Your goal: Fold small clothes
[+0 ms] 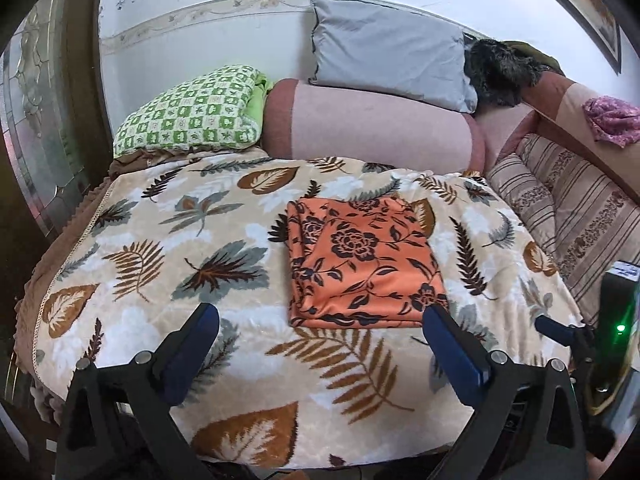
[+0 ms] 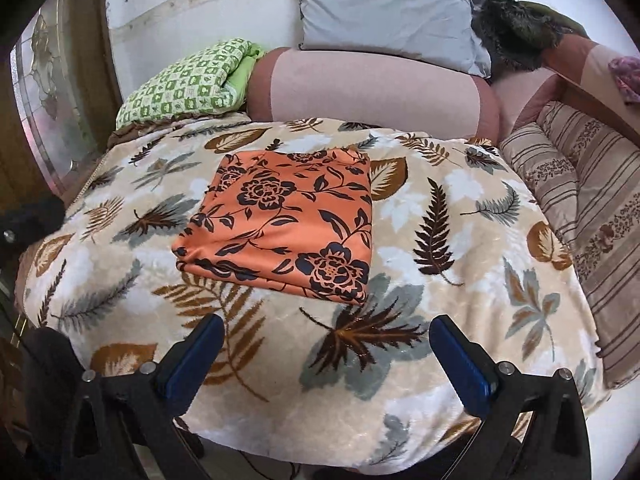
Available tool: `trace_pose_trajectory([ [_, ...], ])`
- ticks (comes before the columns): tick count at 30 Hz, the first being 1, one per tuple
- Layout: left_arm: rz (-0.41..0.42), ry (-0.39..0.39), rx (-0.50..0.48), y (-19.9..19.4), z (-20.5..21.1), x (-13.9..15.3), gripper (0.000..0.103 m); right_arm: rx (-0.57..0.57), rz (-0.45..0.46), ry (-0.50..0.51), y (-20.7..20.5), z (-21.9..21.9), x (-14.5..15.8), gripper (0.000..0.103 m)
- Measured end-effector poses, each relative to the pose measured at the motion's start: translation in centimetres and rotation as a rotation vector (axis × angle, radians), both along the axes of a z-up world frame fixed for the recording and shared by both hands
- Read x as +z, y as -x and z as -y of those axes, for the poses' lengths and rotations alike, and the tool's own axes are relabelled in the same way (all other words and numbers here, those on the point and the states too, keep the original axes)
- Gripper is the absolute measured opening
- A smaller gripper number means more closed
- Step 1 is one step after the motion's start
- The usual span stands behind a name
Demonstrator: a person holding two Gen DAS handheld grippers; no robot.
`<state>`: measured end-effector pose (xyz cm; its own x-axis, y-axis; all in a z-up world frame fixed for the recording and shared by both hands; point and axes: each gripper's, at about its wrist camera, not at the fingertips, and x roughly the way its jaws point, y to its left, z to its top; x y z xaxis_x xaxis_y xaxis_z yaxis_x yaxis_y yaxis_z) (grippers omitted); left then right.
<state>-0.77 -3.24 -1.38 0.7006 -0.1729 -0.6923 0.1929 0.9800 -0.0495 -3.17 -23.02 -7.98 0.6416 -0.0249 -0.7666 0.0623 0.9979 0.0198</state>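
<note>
orange floral cloth lies folded flat on the leaf-print blanket. left gripper and right gripper both spread wide, empty, short of it.

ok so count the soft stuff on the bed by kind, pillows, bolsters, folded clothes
pillows: 2, a green checked pillow and a grey pillow
bolsters: 1, a pink bolster
folded clothes: 1, an orange floral cloth on the leaf blanket
total: 4

Left tool, right tool: jaws wide, empty, angled down.
</note>
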Motion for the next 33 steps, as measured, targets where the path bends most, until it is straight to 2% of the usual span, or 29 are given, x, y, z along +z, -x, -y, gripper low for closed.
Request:
trace_pose_trajectory([
  [10,0.008,-0.010,0.023,0.4,0.2,1.4,0.102,-0.007,-0.013,-0.005,0.2,0.2,0.1,0.103],
  [22,-0.022,-0.039,0.079,-1.1,-0.1,1.0,0.102,-0.014,0.083,0.038,0.6,0.0,5.0,0.103],
  [33,-0.015,-0.082,0.059,-1.7,0.6,0.8,0.102,-0.010,0.032,0.057,0.2,-0.7,3.5,0.103],
])
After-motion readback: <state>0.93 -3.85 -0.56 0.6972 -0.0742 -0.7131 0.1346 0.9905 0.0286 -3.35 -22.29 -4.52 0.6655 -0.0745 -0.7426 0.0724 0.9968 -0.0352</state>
